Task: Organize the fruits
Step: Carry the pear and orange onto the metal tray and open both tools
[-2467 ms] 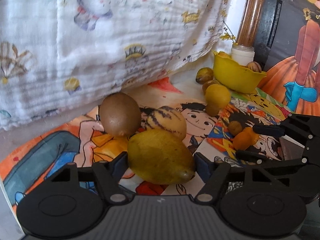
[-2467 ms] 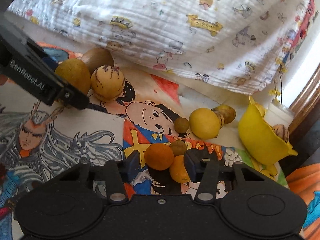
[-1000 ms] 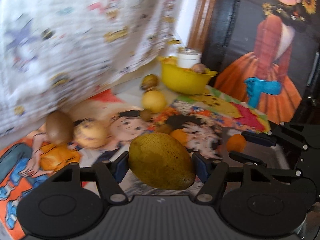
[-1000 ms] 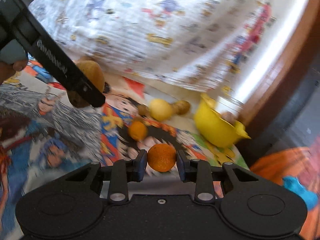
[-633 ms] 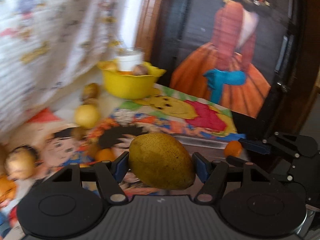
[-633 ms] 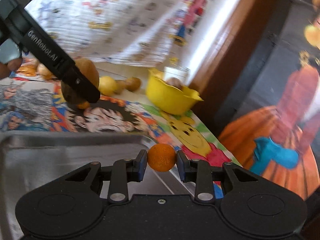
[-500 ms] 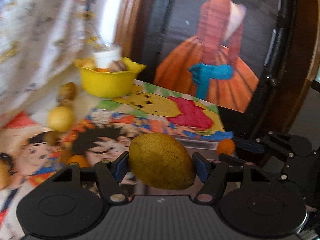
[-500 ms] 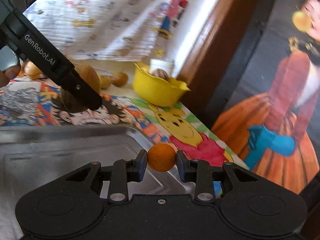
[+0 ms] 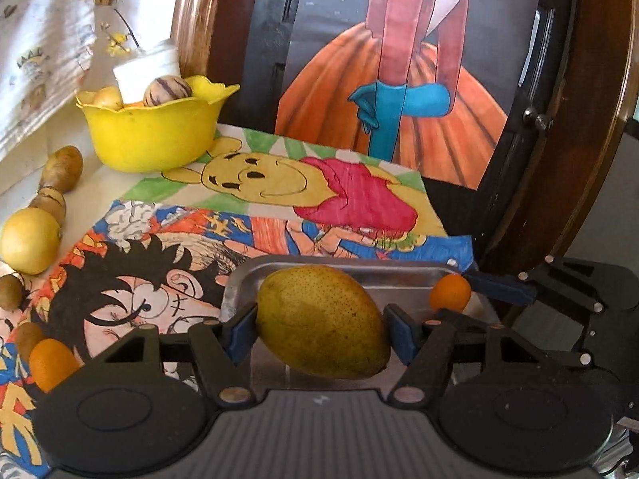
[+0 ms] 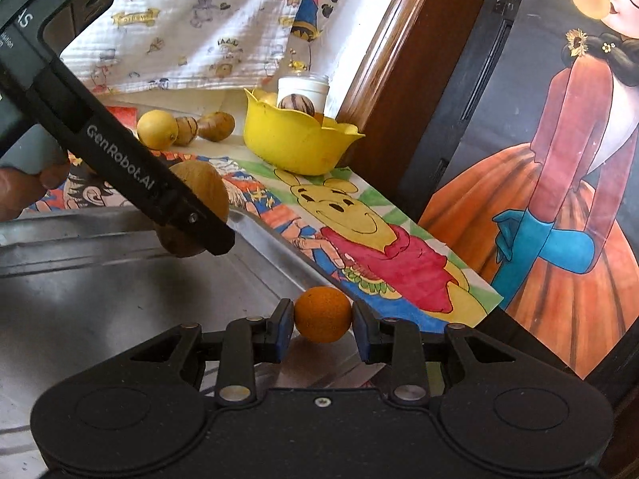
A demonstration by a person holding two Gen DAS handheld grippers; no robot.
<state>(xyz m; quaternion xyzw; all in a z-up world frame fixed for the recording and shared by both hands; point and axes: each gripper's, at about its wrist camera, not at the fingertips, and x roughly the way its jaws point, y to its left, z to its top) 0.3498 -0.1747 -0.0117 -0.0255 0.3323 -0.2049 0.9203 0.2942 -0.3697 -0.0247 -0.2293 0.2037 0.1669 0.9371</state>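
Loose fruit: a yellow round fruit [image 9: 30, 240] and brown fruits [image 9: 62, 168] lie on the cartoon-print mat [image 9: 255, 183] at far left, well apart from the tray.
Yellow bowl [image 9: 153, 133]: stands at the back left on the mat, with a striped fruit [image 9: 167, 91] inside.
Left gripper [image 9: 321, 329]: clenched on a yellow-green mango [image 9: 321, 319], blue pads against both its sides, above the metal tray [image 9: 399, 277].
Right gripper [image 10: 322, 325]: clamped on a small orange fruit [image 10: 322, 319], held over the tray's right edge.
Tray: lies on the mat, in front of the bowl.
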